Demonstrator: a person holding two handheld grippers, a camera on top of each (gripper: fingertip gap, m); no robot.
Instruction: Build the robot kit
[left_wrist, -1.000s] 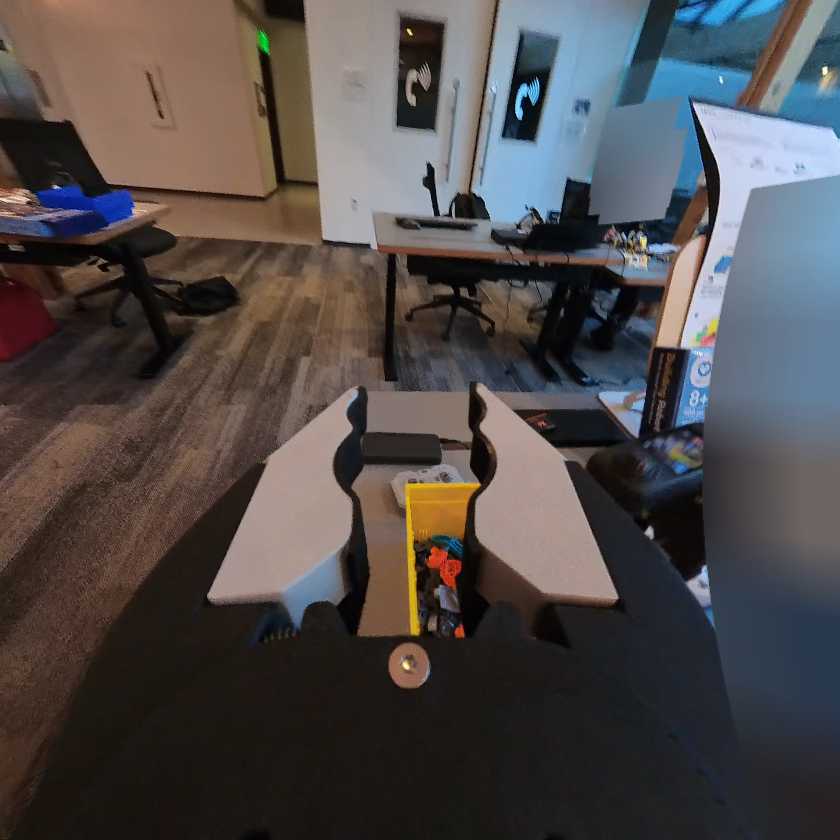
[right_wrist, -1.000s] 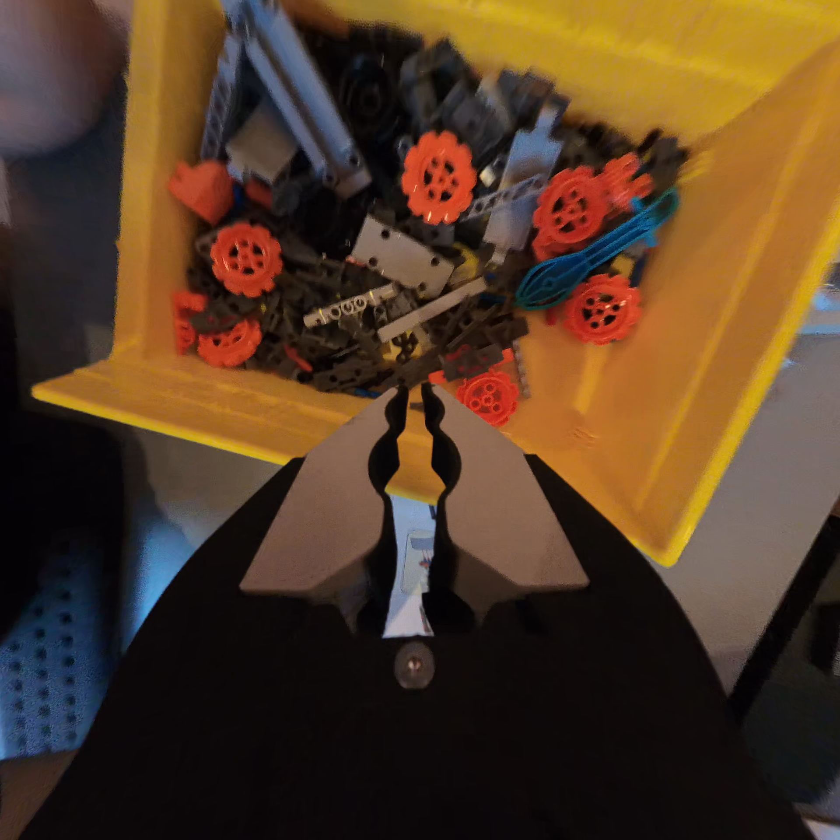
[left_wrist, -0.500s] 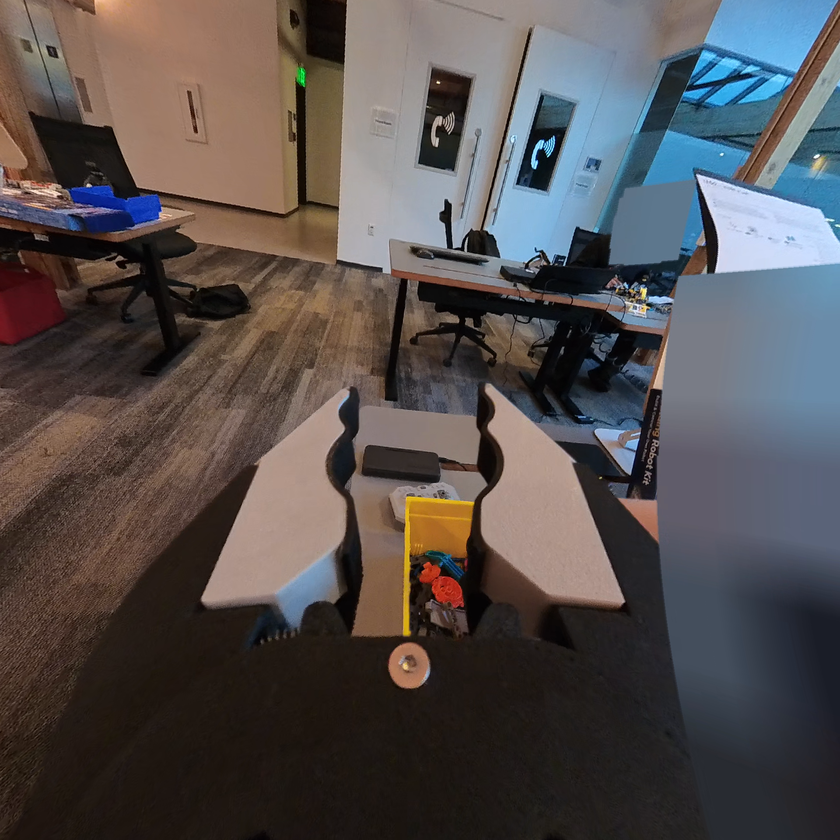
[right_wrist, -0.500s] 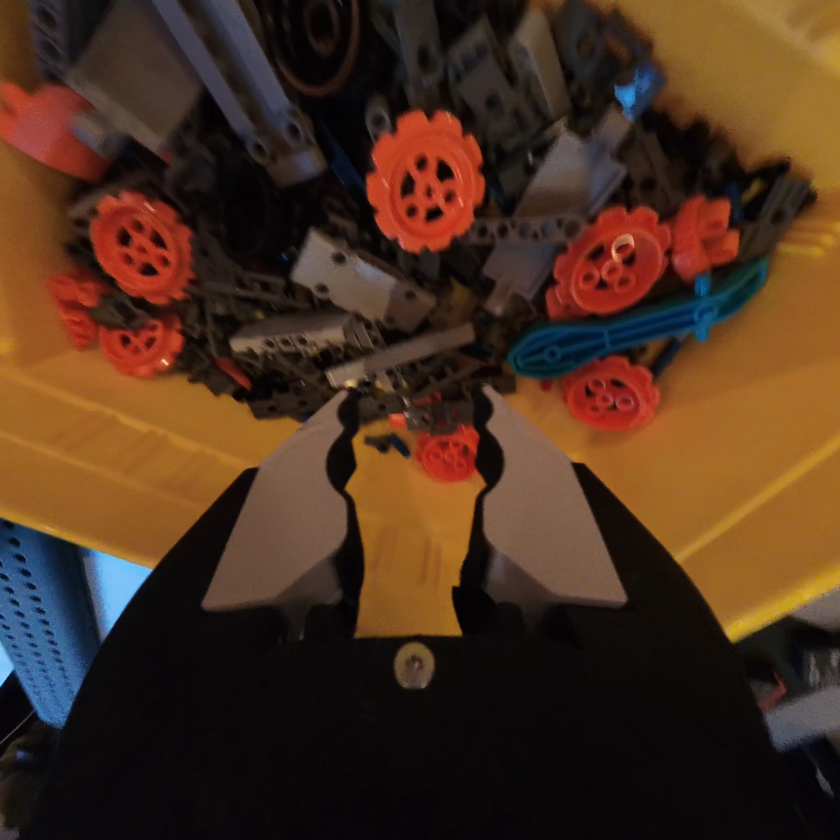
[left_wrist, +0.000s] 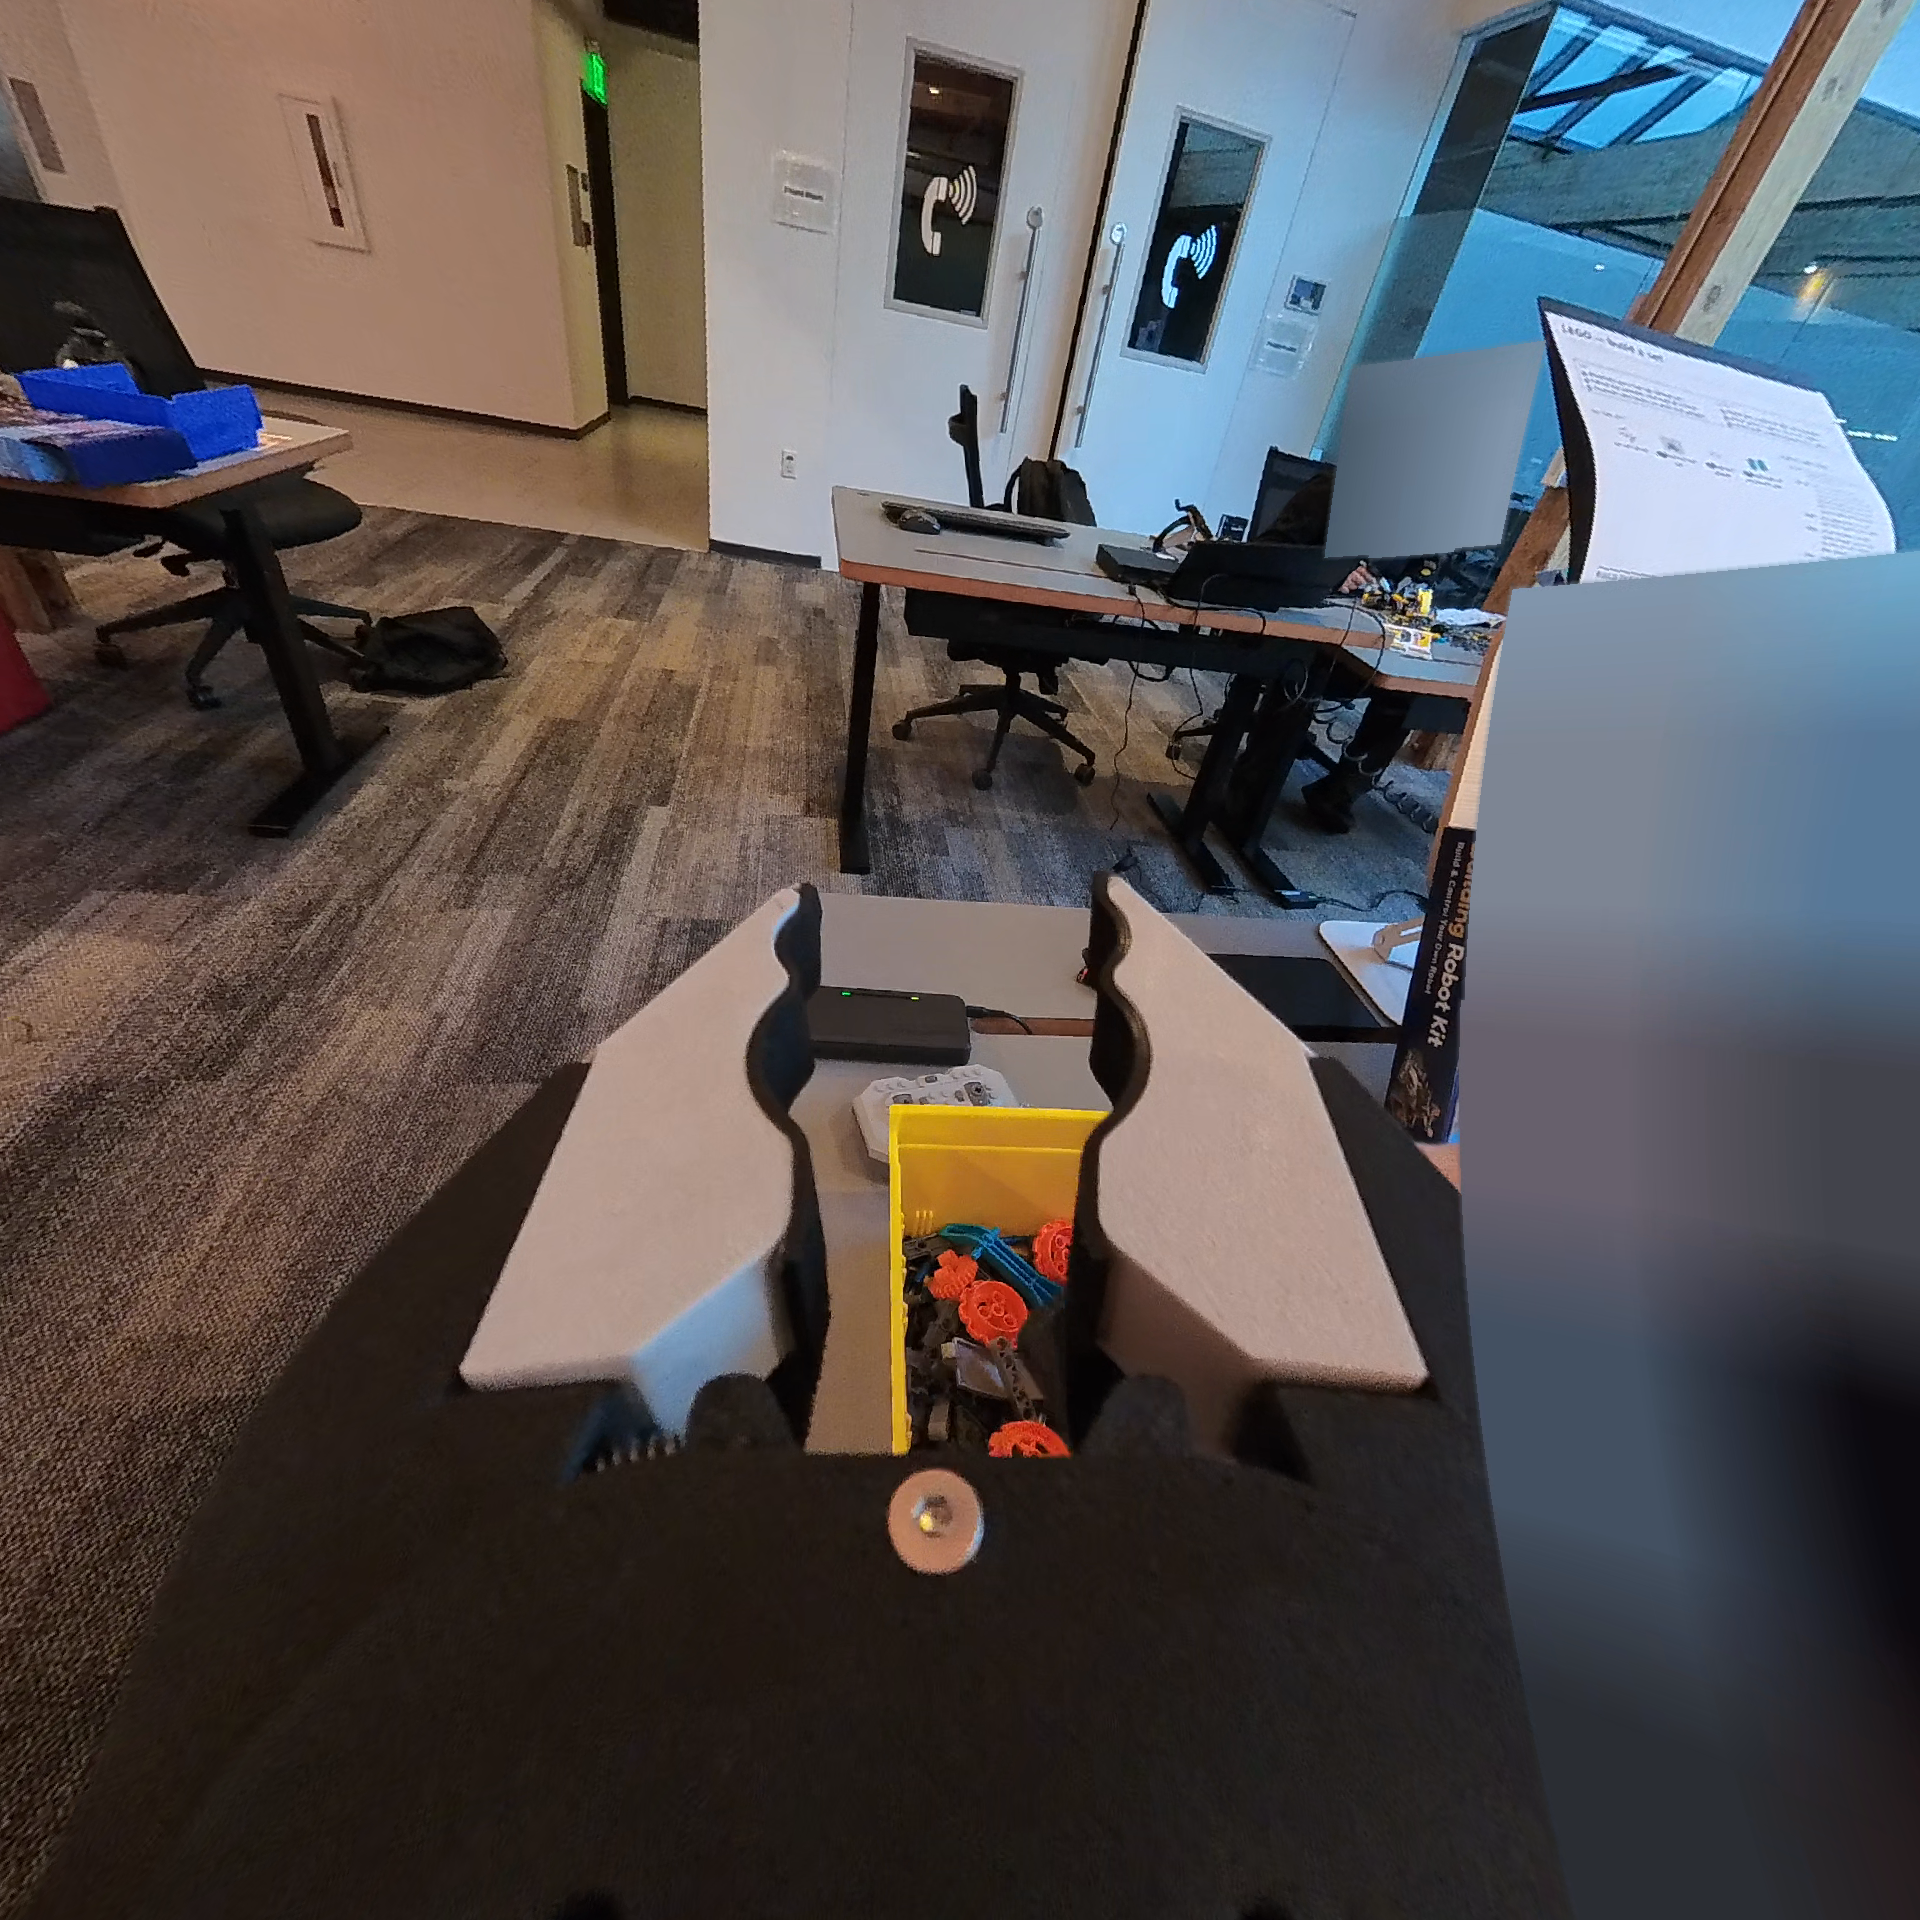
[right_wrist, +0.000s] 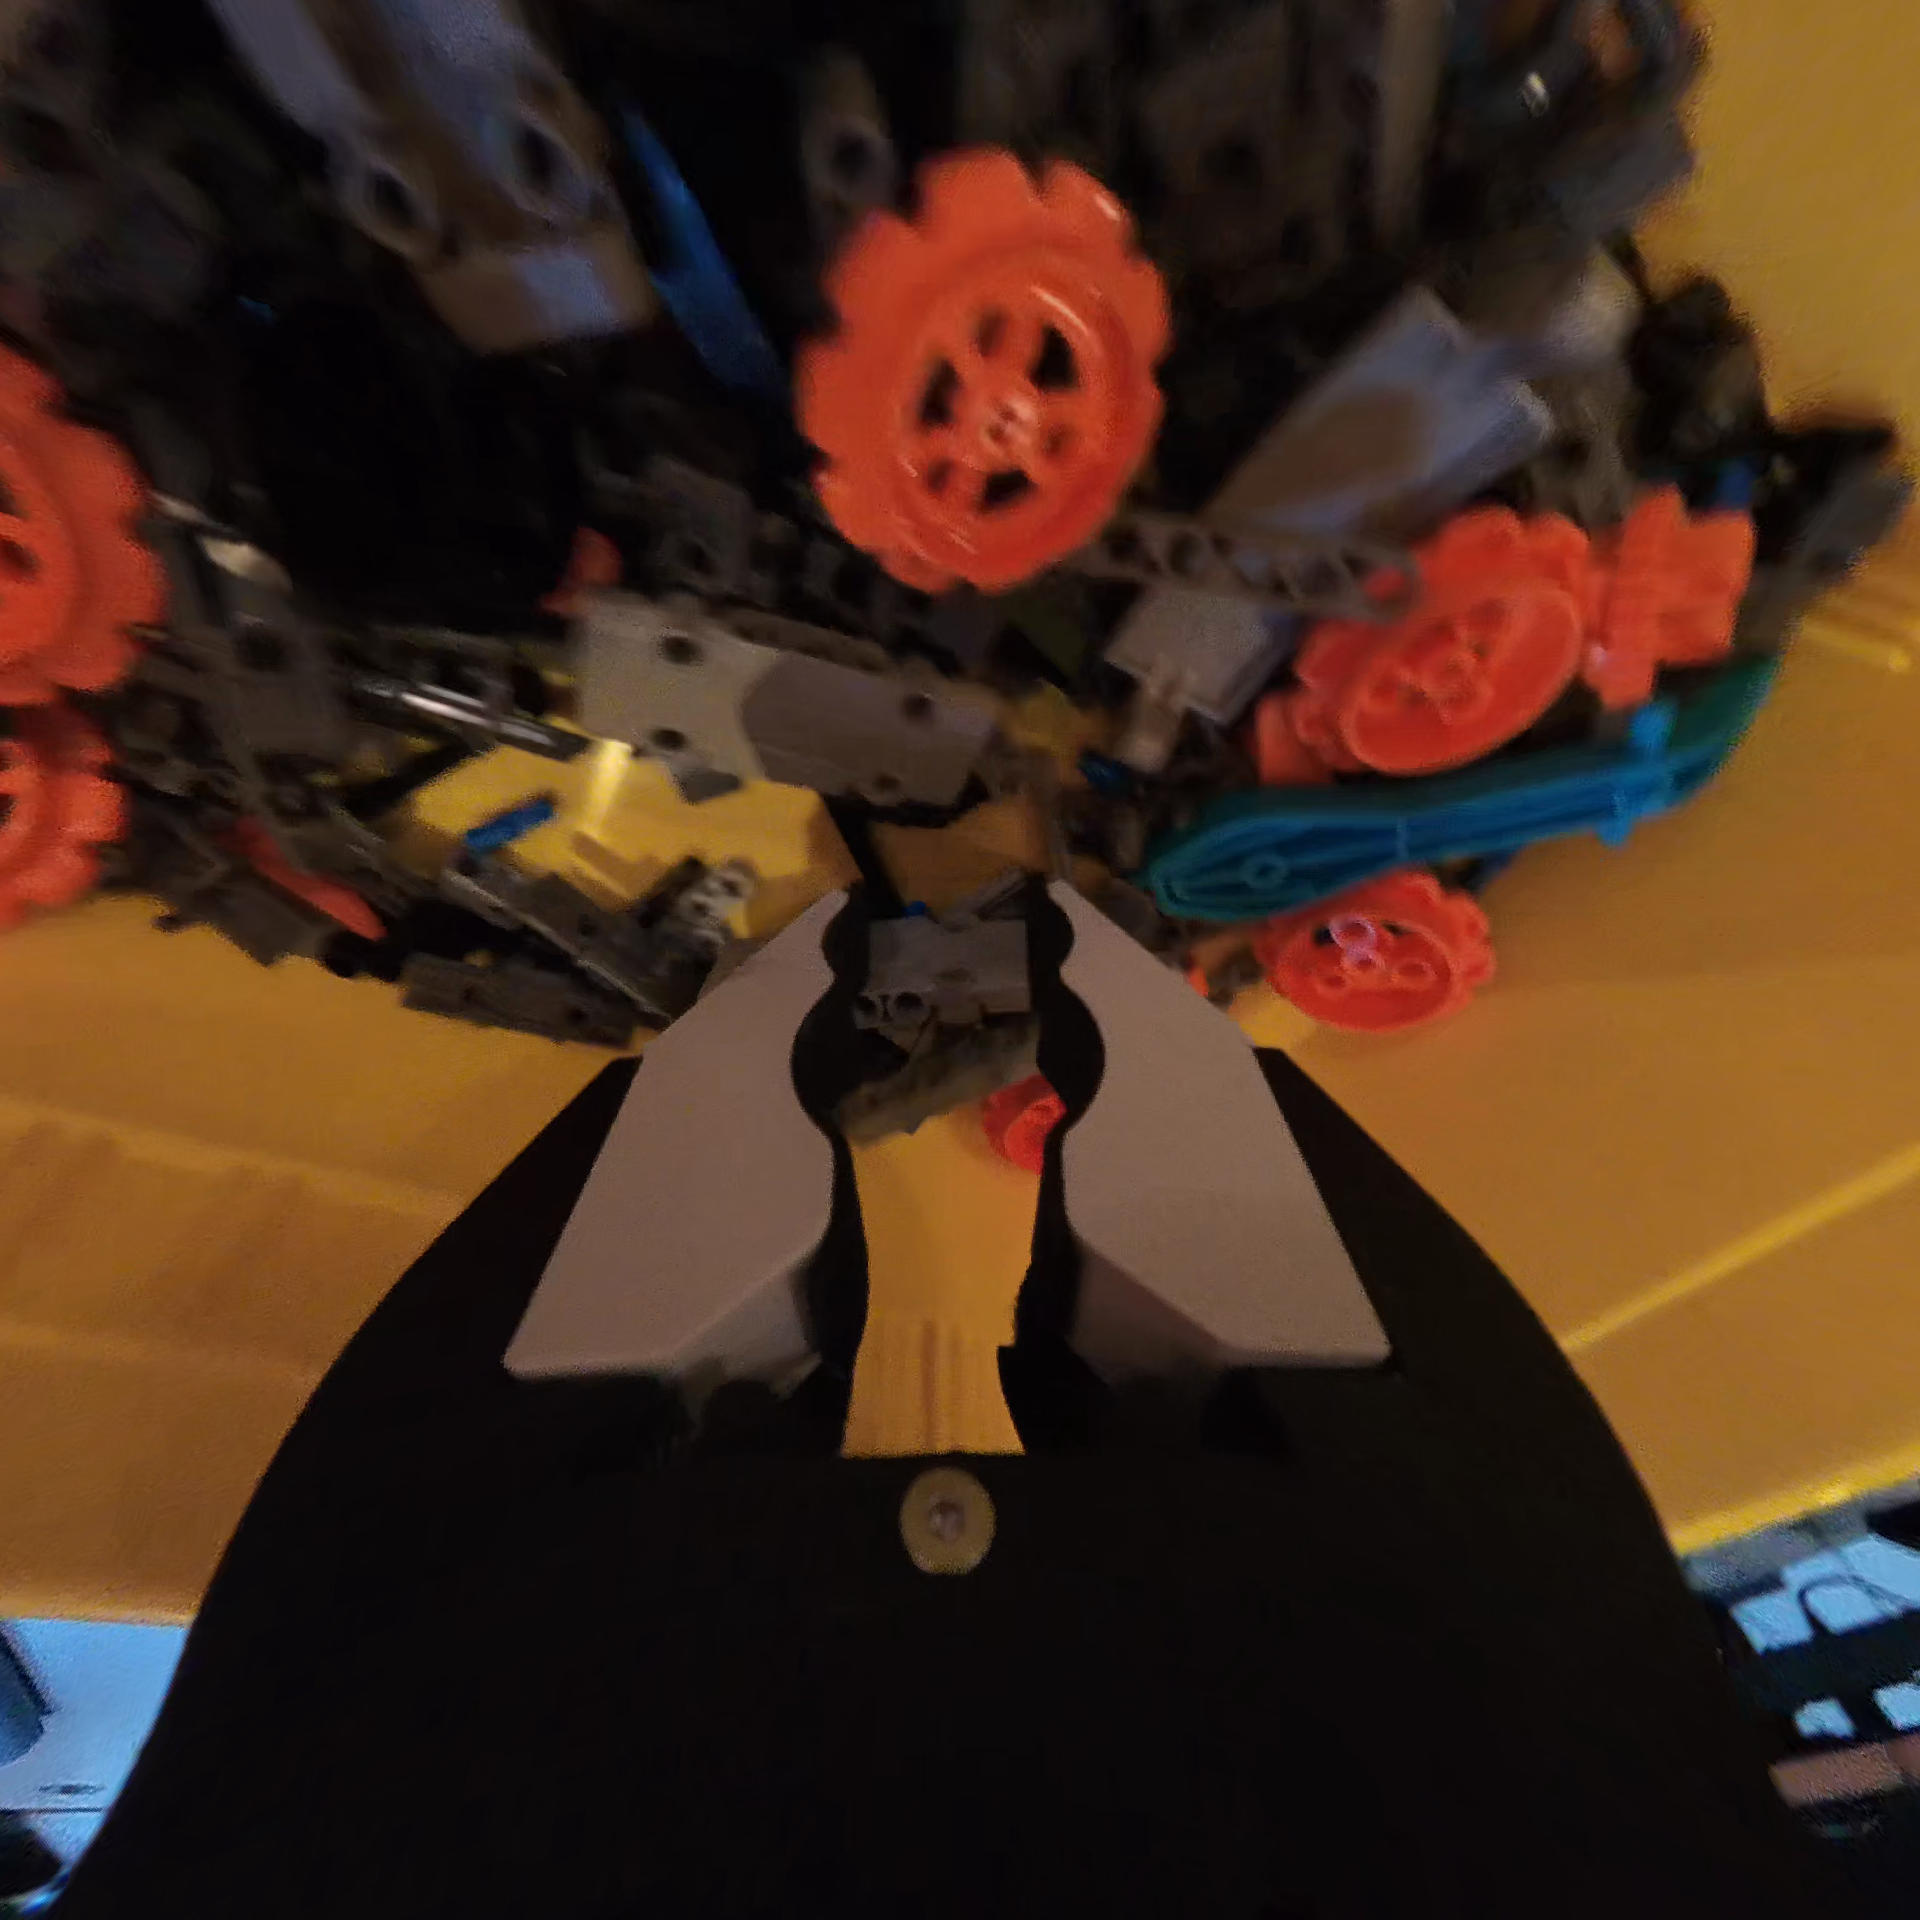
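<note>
Open-plan office, grey carpet, desks beyond. Left gripper (left_wrist: 951, 914) spread wide, empty, above grey tabletop (left_wrist: 847, 1340) beside yellow plastic bin (left_wrist: 992, 1153). Dark printed box (left_wrist: 1439, 987) stands at right. Right gripper (right_wrist: 940, 914) inside the bin, pinching small grey perforated brick (right_wrist: 940, 977); orange toothed wheels (right_wrist: 982, 364) near.

grey table (left_wrist: 935, 951) | yellow bin (left_wrist: 987, 1153); black device (left_wrist: 888, 1023); white controller (left_wrist: 925, 1096)

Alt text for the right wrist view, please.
The right gripper reaches into a yellow bin, its jaws around a small grey building piece at the edge of a blurred heap of grey and black parts. Orange gears and a teal piece lie among them.
</note>
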